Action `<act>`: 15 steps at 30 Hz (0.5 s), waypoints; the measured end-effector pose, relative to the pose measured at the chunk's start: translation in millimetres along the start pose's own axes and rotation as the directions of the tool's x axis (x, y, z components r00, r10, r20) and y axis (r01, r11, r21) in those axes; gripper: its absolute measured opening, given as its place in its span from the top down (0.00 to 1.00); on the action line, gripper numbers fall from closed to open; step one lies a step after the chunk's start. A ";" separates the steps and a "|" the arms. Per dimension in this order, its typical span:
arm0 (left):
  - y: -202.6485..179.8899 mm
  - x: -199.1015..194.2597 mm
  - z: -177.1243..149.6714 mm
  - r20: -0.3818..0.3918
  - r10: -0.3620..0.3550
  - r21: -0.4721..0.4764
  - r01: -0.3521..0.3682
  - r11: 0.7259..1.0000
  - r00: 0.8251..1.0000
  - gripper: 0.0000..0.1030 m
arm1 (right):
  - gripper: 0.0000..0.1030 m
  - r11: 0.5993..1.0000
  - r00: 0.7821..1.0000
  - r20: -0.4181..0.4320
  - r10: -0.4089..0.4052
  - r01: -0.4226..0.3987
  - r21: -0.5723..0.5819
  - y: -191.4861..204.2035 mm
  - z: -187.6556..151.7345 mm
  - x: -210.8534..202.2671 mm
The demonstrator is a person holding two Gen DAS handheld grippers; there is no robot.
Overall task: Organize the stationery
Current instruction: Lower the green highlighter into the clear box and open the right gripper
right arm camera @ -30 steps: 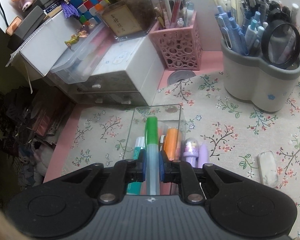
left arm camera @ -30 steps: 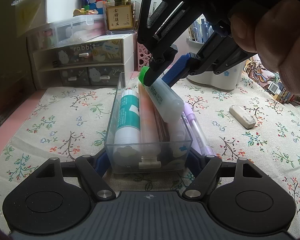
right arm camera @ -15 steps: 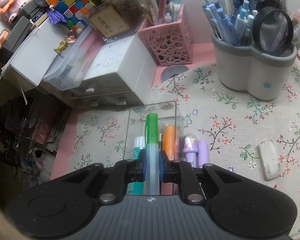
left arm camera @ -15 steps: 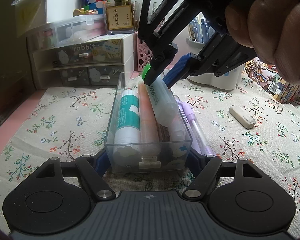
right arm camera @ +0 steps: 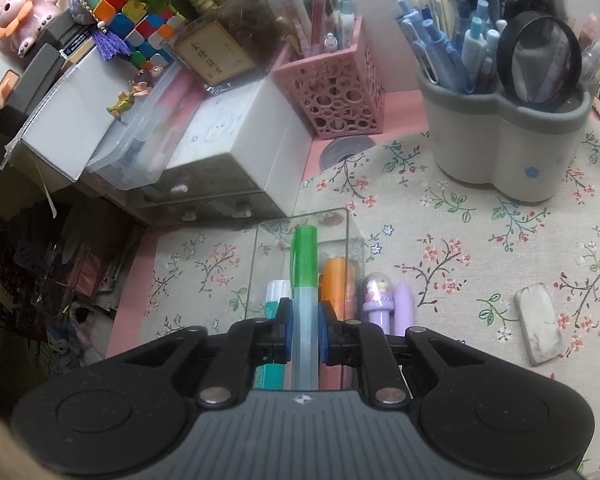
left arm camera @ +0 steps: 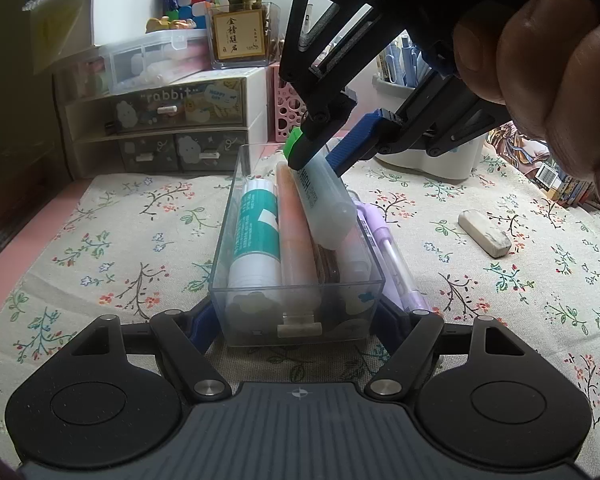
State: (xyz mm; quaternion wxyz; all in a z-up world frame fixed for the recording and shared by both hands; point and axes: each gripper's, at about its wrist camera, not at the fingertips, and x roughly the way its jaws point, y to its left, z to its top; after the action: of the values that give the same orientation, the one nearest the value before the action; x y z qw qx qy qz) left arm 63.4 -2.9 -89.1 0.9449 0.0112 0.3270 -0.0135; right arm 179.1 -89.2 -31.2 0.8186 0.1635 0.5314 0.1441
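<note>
A clear plastic box stands on the floral cloth, and my left gripper is shut on its near end. In it lie a teal-and-white glue stick and an orange tube. My right gripper is shut on a green-capped highlighter, which it holds tilted over the box with the lower end down among the items. A purple pen lies just right of the box.
A white eraser lies on the cloth to the right. Behind are a white drawer unit, a pink perforated pen holder and a grey-white pen cup full of pens. The cloth's left edge meets a pink desk.
My right gripper has lowered the highlighter further into the box and shifted it slightly left. The left gripper and the box have stayed put.
</note>
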 end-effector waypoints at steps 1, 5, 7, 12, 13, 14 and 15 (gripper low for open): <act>-0.2 0.0 0.0 0.000 0.000 0.000 0.000 1.000 1.000 0.28 | 0.89 1.000 1.000 -0.006 0.000 0.000 0.003 0.2 -0.5 0.3; -1.7 0.4 0.1 0.000 0.001 0.000 -0.001 1.000 1.000 0.28 | 0.89 1.000 1.000 0.003 0.011 -0.011 -0.003 3.4 -2.0 -3.8; -1.5 0.3 0.0 0.000 0.001 0.000 -0.001 1.000 1.000 0.28 | 0.89 1.000 1.000 0.010 0.026 -0.026 0.001 3.7 -0.5 -6.2; -1.3 0.3 0.0 0.000 0.000 0.000 0.000 1.000 1.000 0.28 | 0.89 0.998 0.998 -0.023 0.064 -0.064 0.006 6.1 1.8 0.9; -1.3 0.4 0.0 0.000 -0.002 -0.003 0.002 1.000 1.000 0.28 | 0.89 0.997 0.997 -0.034 0.072 -0.072 0.003 7.3 1.4 3.1; -1.9 0.4 -0.1 0.000 -0.004 -0.004 0.004 1.000 1.000 0.28 | 0.89 0.996 0.995 -0.047 0.084 -0.084 0.005 8.2 0.8 5.4; -2.6 0.5 -0.1 0.000 -0.003 -0.003 0.003 1.000 1.000 0.28 | 0.89 0.995 0.994 -0.057 0.095 -0.095 0.005 8.6 0.6 7.2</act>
State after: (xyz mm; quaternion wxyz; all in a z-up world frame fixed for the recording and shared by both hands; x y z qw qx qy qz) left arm 63.6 -5.5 -89.5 0.9448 0.0091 0.3271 -0.0145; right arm 182.0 -78.5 -33.3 0.7952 0.1854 0.5463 0.1868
